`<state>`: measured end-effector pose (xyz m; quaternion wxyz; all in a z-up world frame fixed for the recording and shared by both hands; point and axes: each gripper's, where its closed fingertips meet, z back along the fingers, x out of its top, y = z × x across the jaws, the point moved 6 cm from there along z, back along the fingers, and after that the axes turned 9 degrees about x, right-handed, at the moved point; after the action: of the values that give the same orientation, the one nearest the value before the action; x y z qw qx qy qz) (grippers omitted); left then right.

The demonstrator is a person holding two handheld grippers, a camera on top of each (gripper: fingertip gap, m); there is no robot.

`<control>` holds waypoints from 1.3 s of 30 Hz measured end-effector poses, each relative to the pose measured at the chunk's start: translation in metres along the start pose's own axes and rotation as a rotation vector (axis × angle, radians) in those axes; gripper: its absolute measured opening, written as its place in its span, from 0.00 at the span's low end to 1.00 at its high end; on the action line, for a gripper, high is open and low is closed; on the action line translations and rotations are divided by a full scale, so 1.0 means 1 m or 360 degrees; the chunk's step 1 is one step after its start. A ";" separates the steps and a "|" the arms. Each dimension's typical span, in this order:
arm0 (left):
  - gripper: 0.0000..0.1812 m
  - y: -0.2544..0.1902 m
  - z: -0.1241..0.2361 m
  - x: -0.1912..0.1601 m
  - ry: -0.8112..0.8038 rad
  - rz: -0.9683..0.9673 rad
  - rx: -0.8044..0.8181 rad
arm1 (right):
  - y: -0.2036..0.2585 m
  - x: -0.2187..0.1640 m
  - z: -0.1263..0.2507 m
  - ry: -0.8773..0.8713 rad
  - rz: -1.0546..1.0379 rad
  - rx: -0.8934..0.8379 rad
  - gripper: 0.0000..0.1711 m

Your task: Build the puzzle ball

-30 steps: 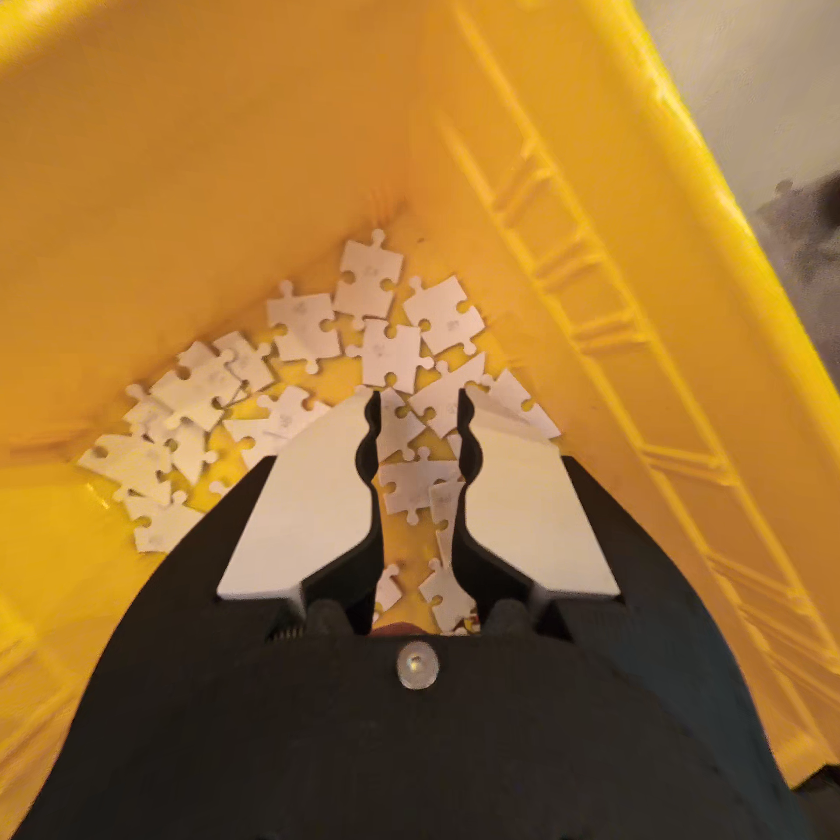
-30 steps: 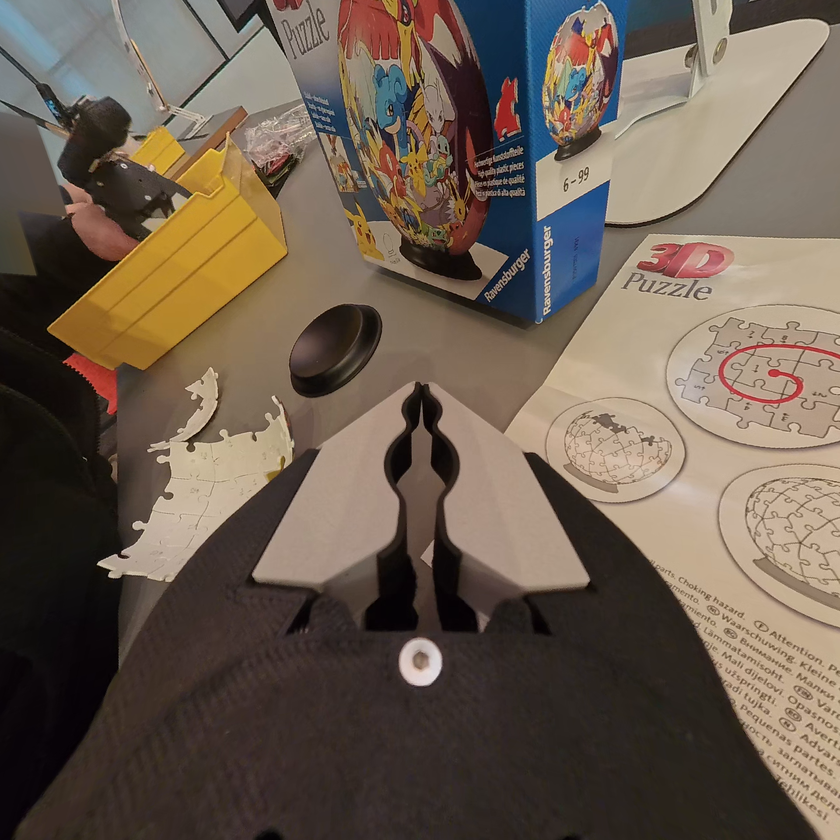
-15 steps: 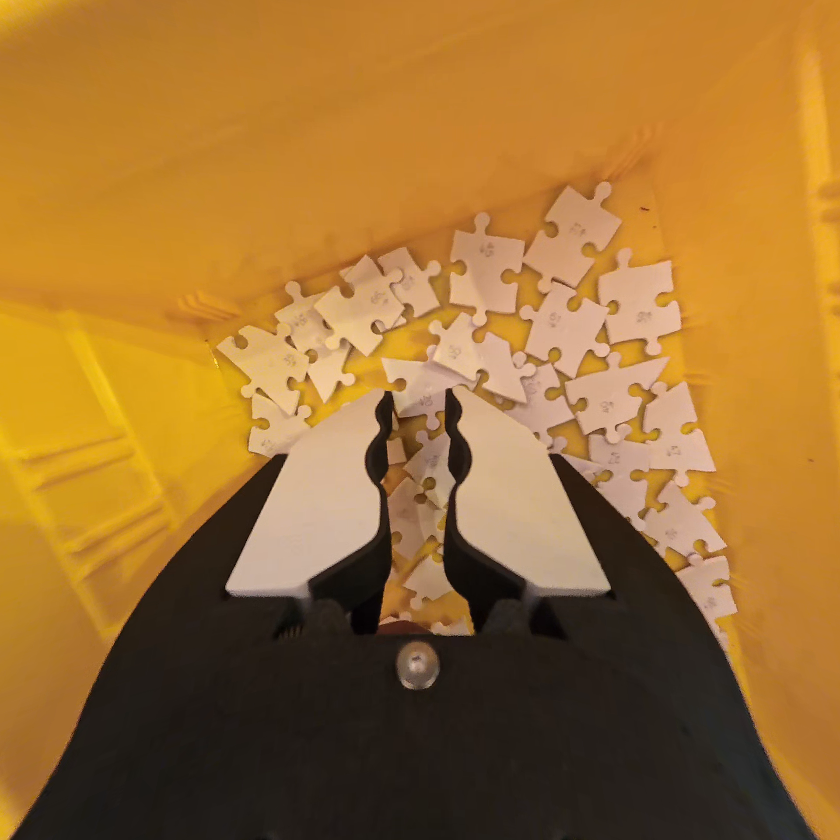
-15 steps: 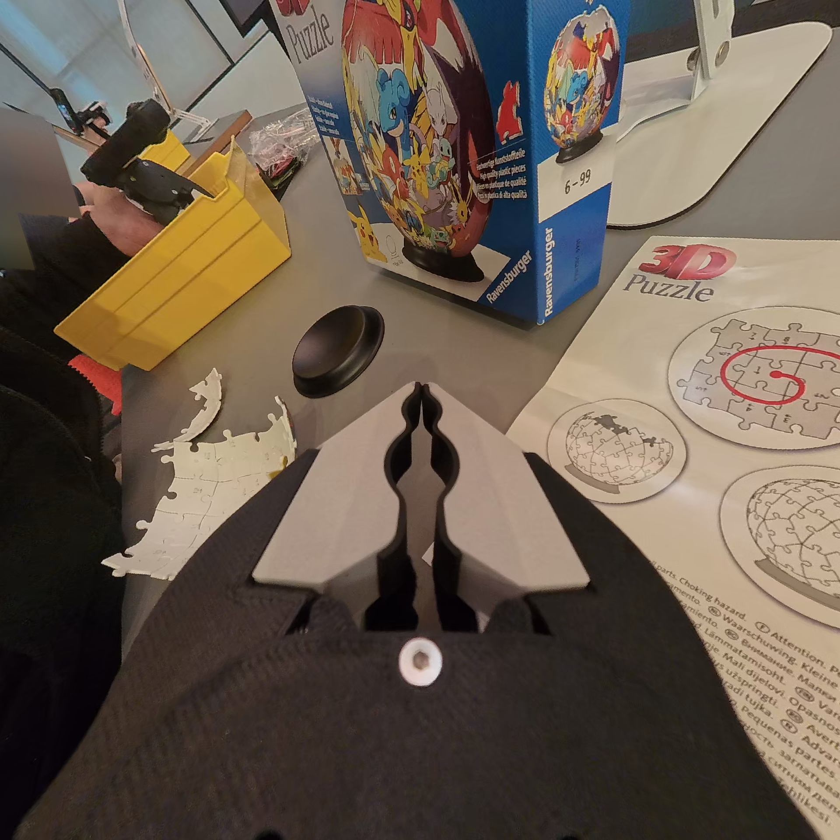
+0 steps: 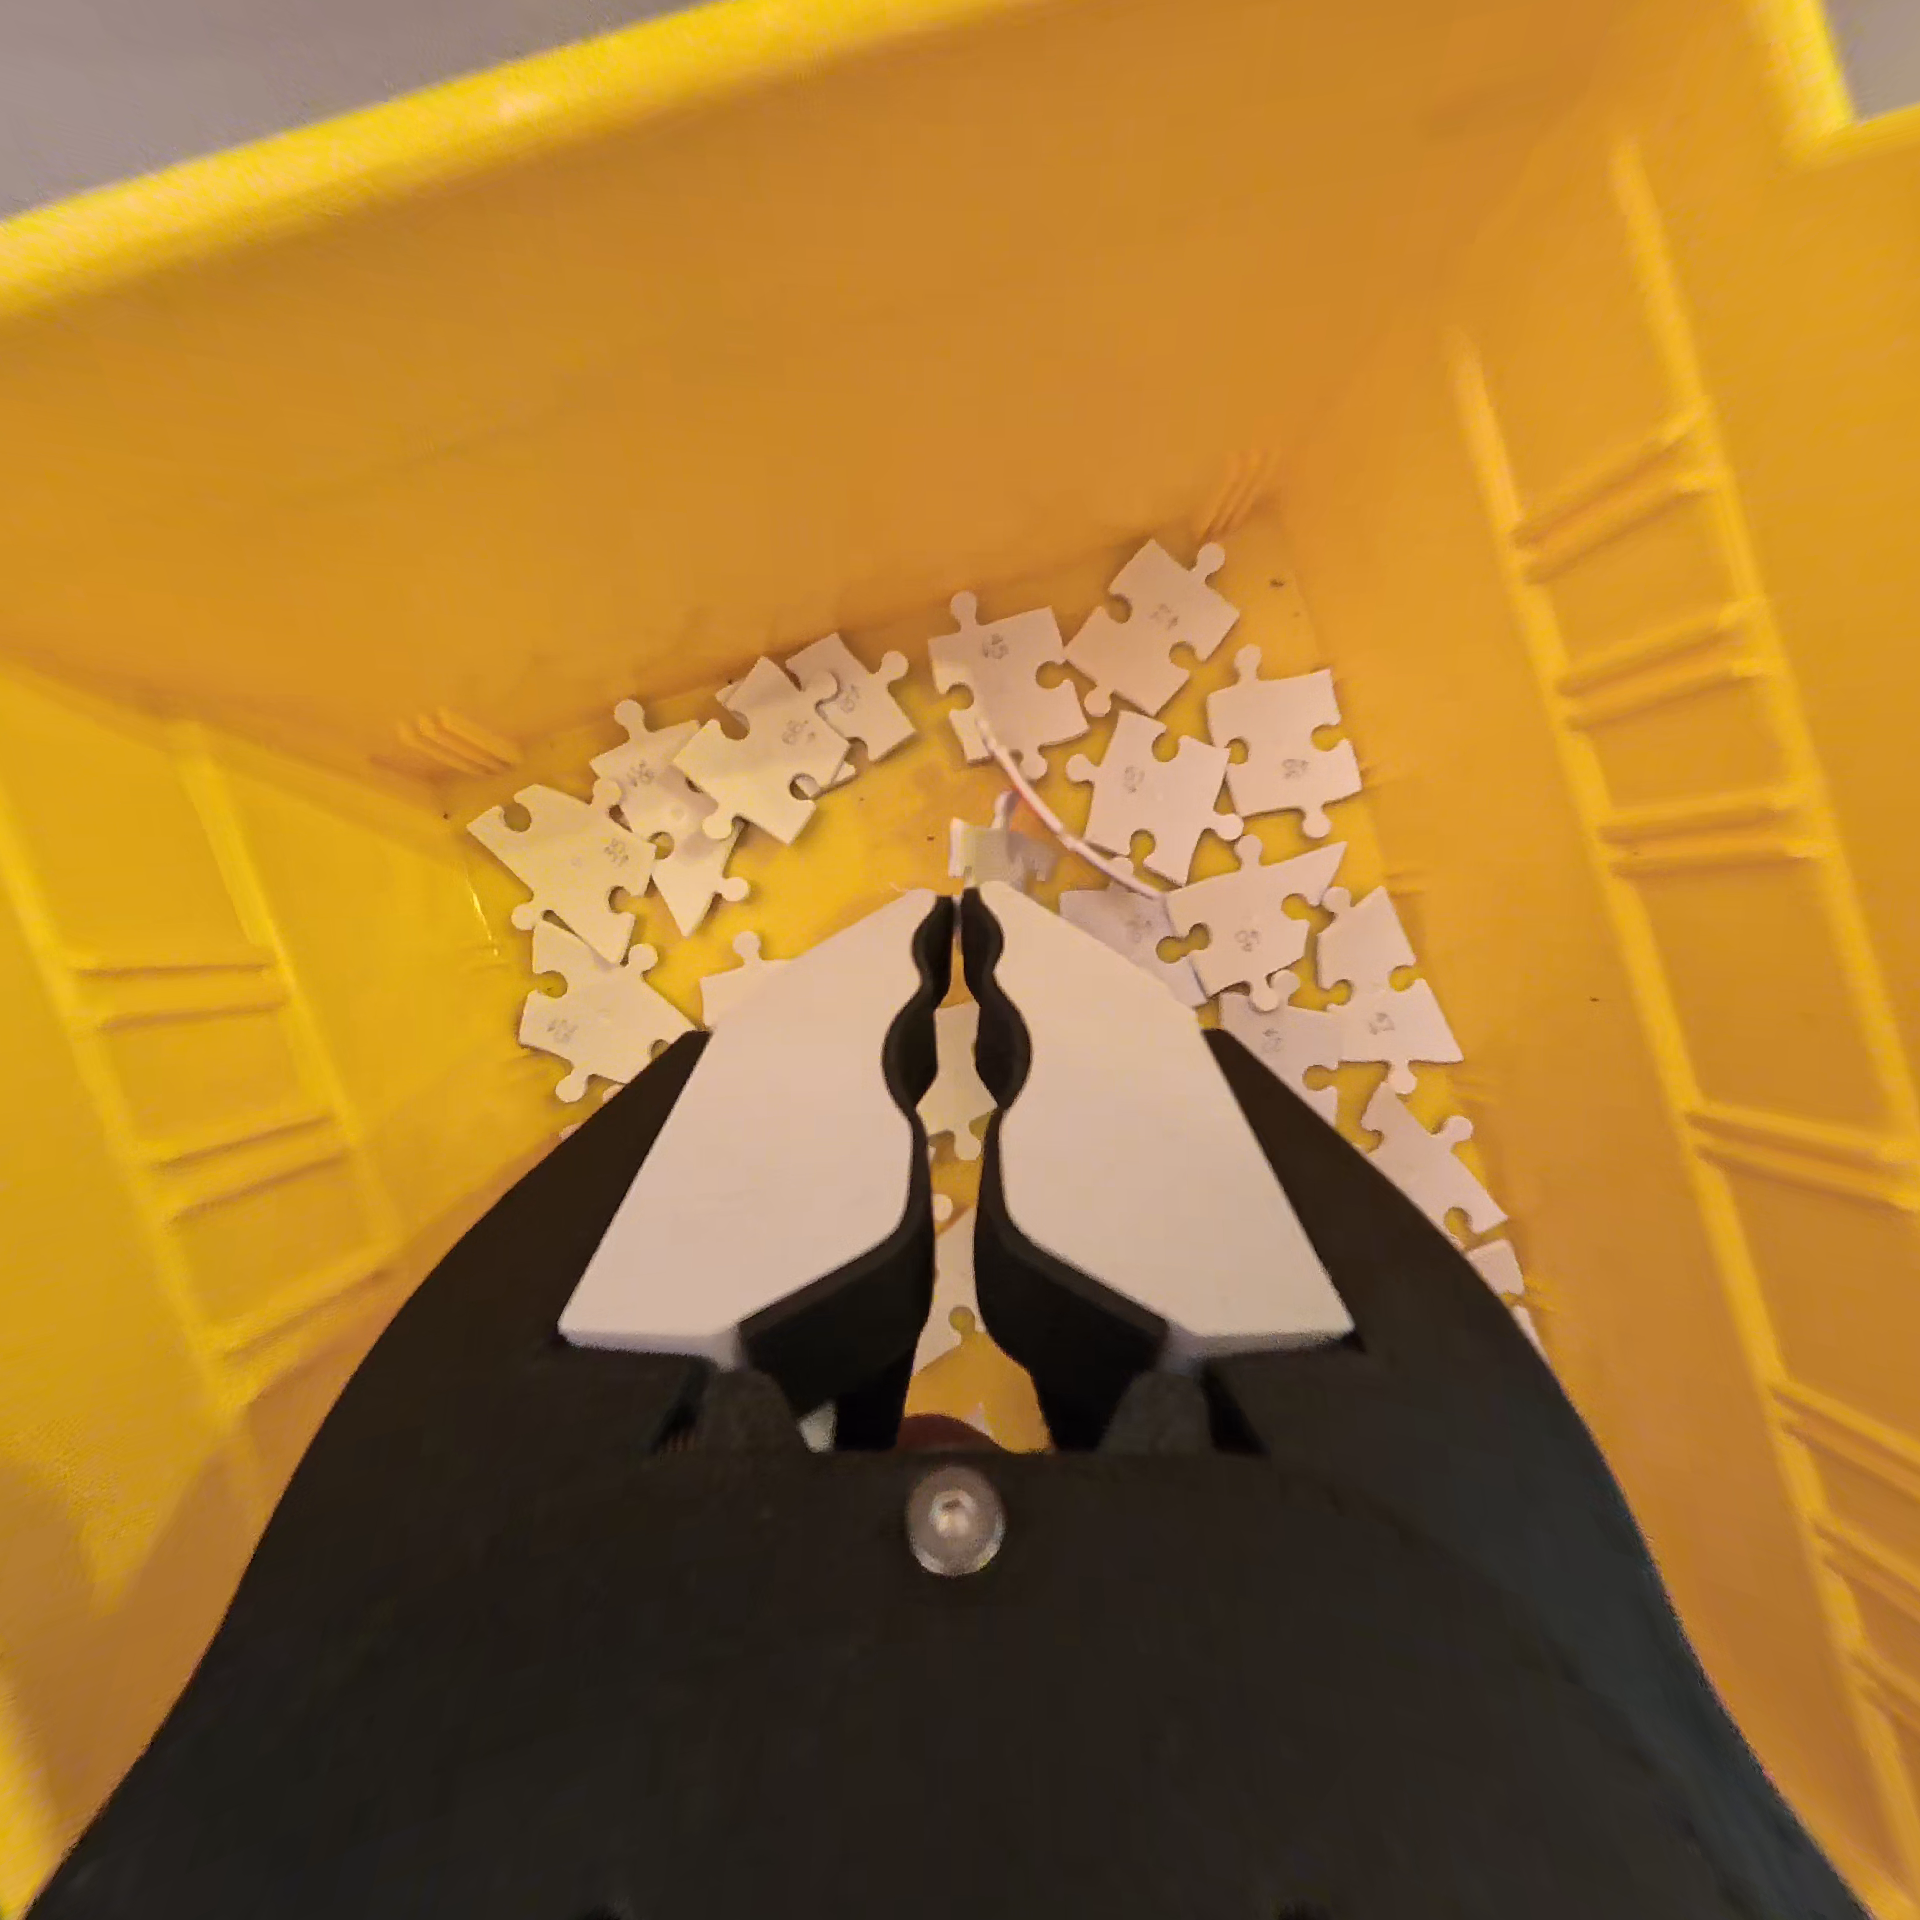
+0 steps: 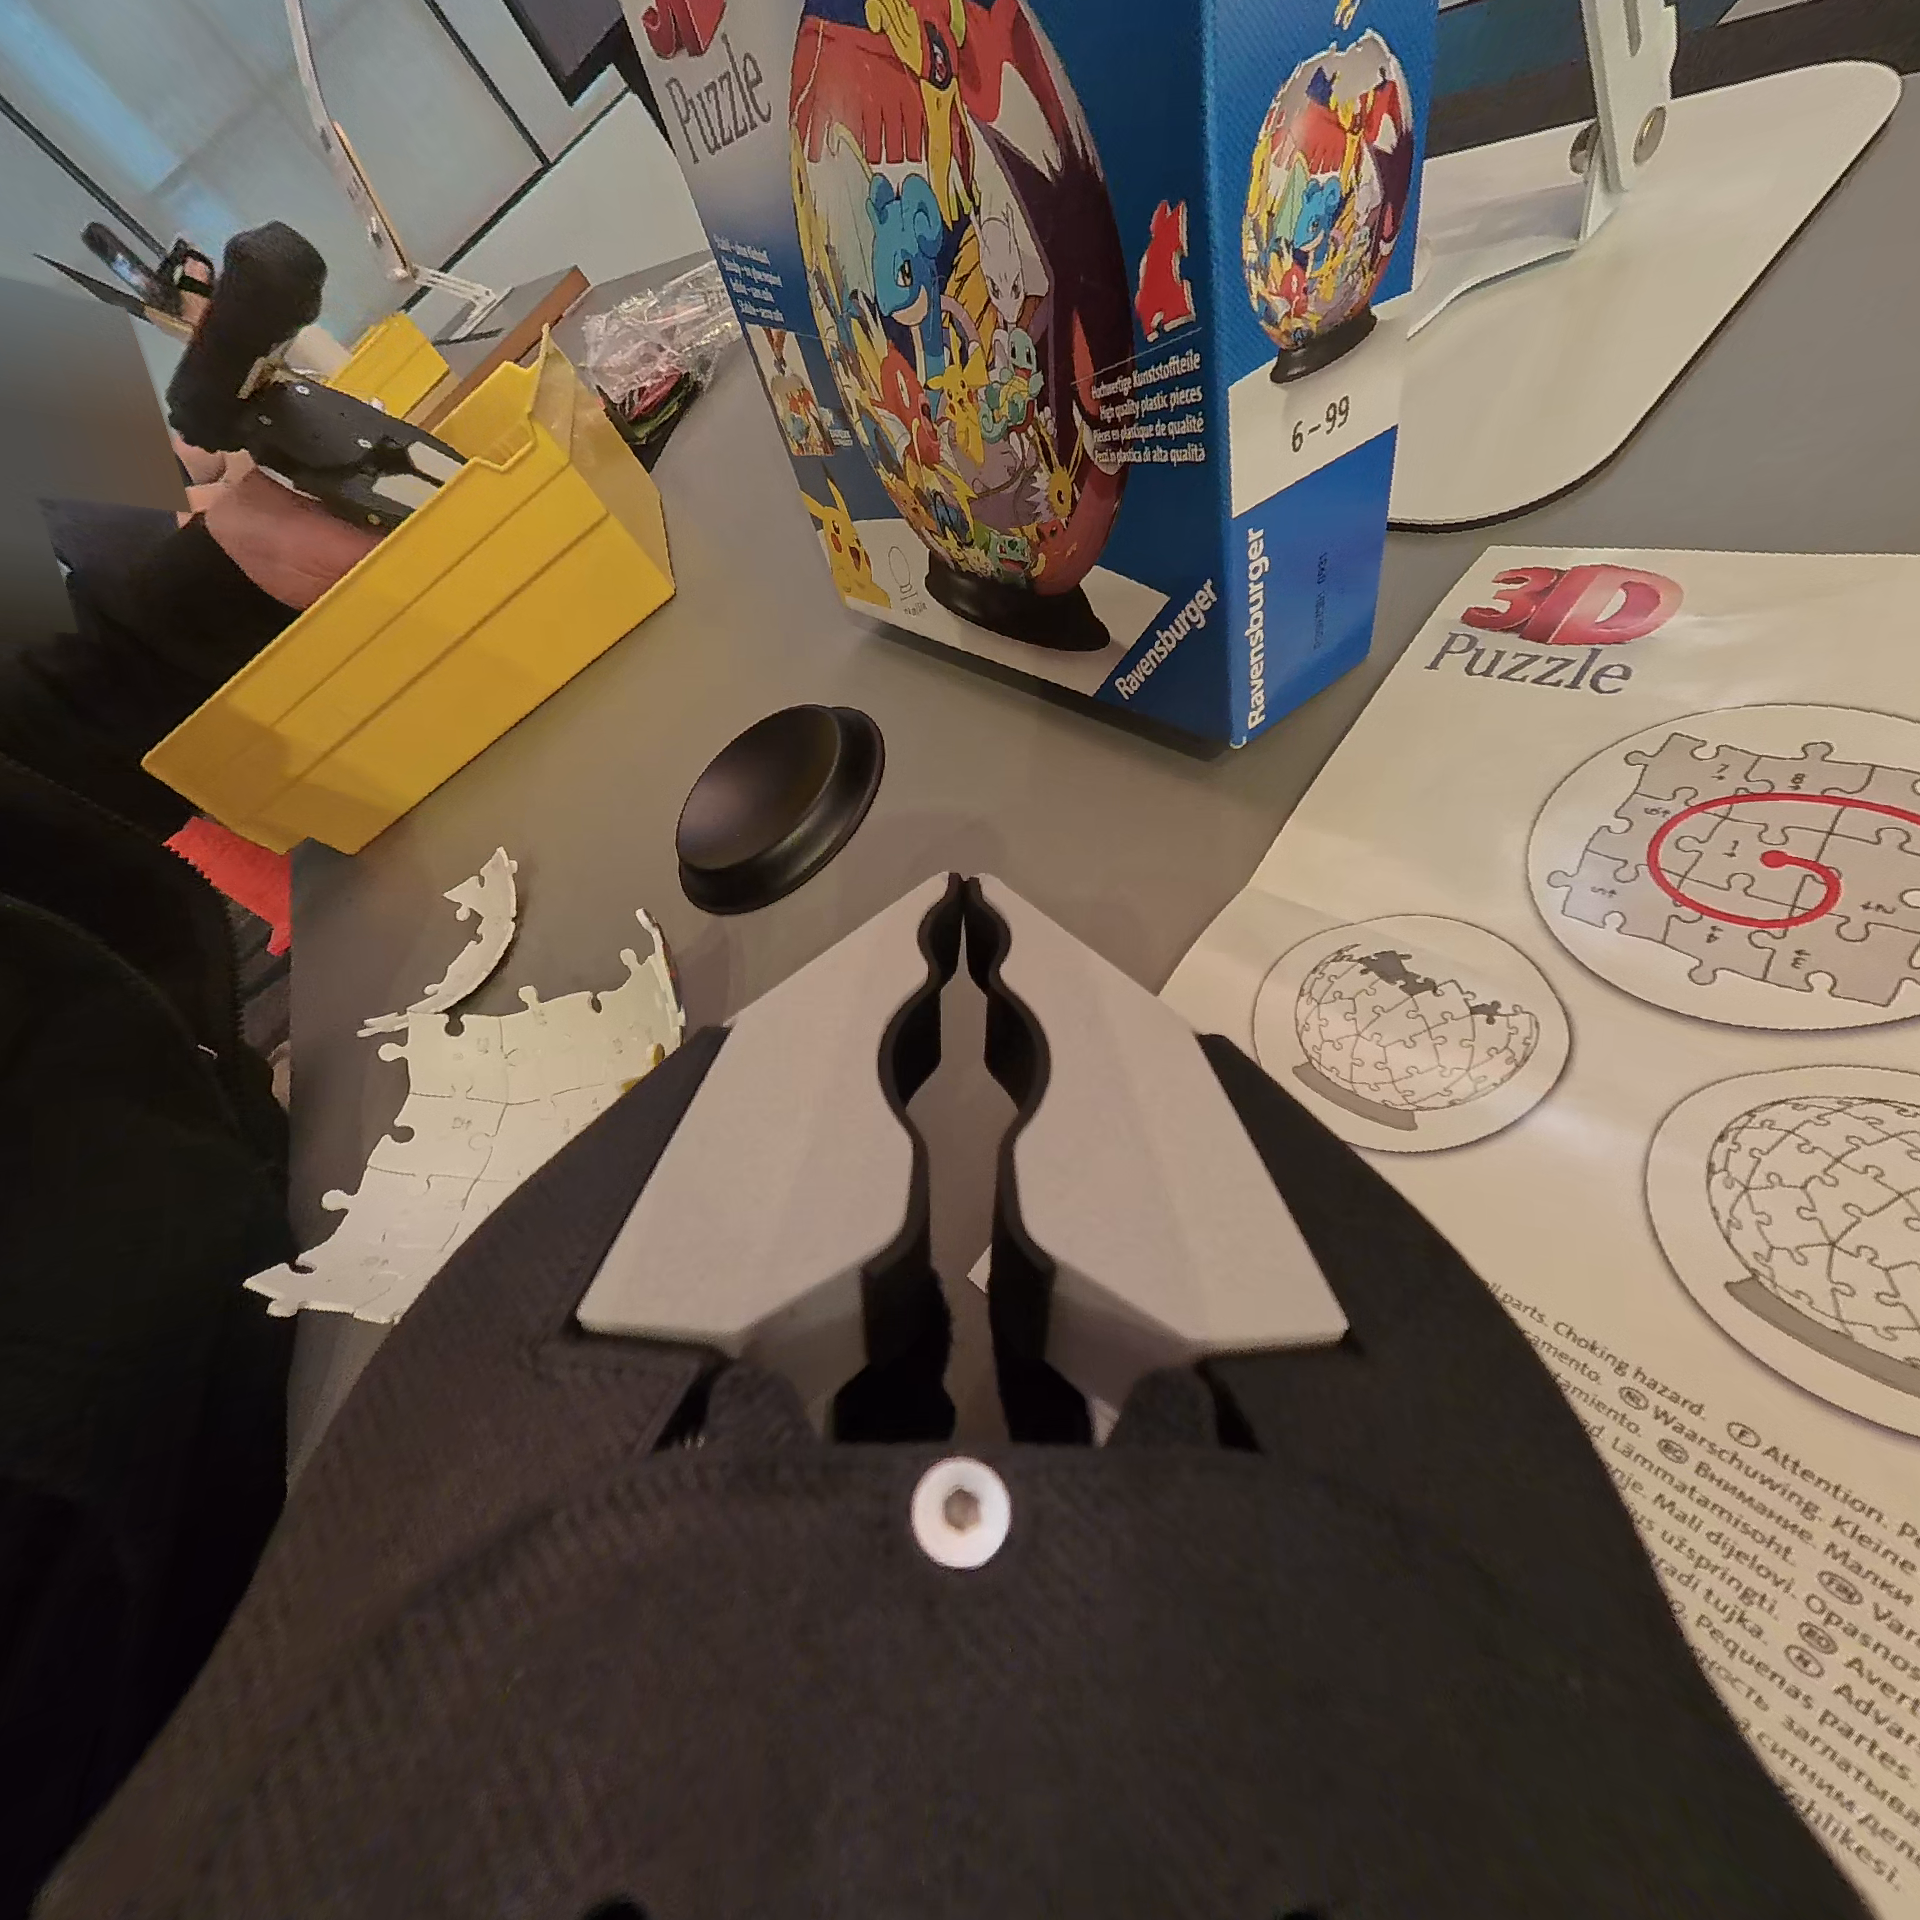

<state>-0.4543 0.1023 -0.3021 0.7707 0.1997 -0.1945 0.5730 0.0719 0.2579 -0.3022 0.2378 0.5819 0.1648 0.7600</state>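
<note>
My left gripper (image 5: pixel 957 906) is inside the yellow bin (image 5: pixel 727 416), shut at its tips on a white puzzle piece (image 5: pixel 992 854) held just above the bin floor. Several loose white pieces (image 5: pixel 1153 790) lie face down around it. In the right wrist view the left gripper (image 6: pixel 343 457) shows reaching into the bin (image 6: pixel 436 644). My right gripper (image 6: pixel 958 883) is shut and empty, hovering over the grey table. A partly built curved puzzle shell (image 6: pixel 488 1091) lies to its left, with a small curved strip (image 6: pixel 478 925) behind it.
A black round stand (image 6: pixel 779 821) sits just beyond the right gripper. The blue puzzle box (image 6: pixel 1039 364) stands behind it. An instruction sheet (image 6: pixel 1558 935) lies at the right. A white lamp base (image 6: pixel 1662 260) is at the back right. A dark sleeve (image 6: pixel 125 1143) fills the left edge. Left tips to right tips: about 50 centimetres.
My left gripper has closed from open onto a puzzle piece and drawn back a little from the bin floor. The right gripper has stayed still.
</note>
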 end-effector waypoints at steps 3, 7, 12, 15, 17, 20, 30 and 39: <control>0.01 0.002 0.009 0.000 -0.0064 0.0054 0.0011 | 0.000 0.001 0.001 -0.0015 0.0001 0.0002 0.00; 0.01 0.003 0.023 0.003 -0.0201 0.0182 -0.0007 | 0.001 0.002 0.002 -0.0037 0.0012 0.0005 0.00; 0.01 0.000 0.054 0.013 -0.0471 0.0397 -0.0055 | 0.012 0.008 -0.004 -0.0011 0.0085 0.0013 0.00; 0.01 -0.014 0.082 0.027 -0.0644 0.0403 -0.0065 | 0.029 0.026 -0.001 -0.0032 0.0181 -0.0026 0.00; 0.01 -0.030 0.103 0.039 -0.0743 0.0363 -0.0060 | 0.047 0.042 0.003 -0.0088 0.0274 -0.0037 0.02; 0.01 -0.064 0.126 0.060 -0.0893 0.0336 -0.0131 | 0.081 0.056 0.000 -0.0111 0.0365 0.0010 0.03; 0.01 -0.212 0.112 0.087 -0.0999 0.0317 -0.0673 | 0.191 0.020 -0.083 -0.0069 0.0045 0.0495 0.06; 0.01 -0.265 0.083 0.077 -0.0963 0.0569 -0.1048 | 0.204 -0.007 -0.111 -0.0033 -0.0245 0.0601 0.09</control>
<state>-0.1850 0.0500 -0.2138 0.5912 0.0661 -0.6124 0.5207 -0.0683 0.0875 -0.2302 0.1835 0.6097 0.3460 0.6891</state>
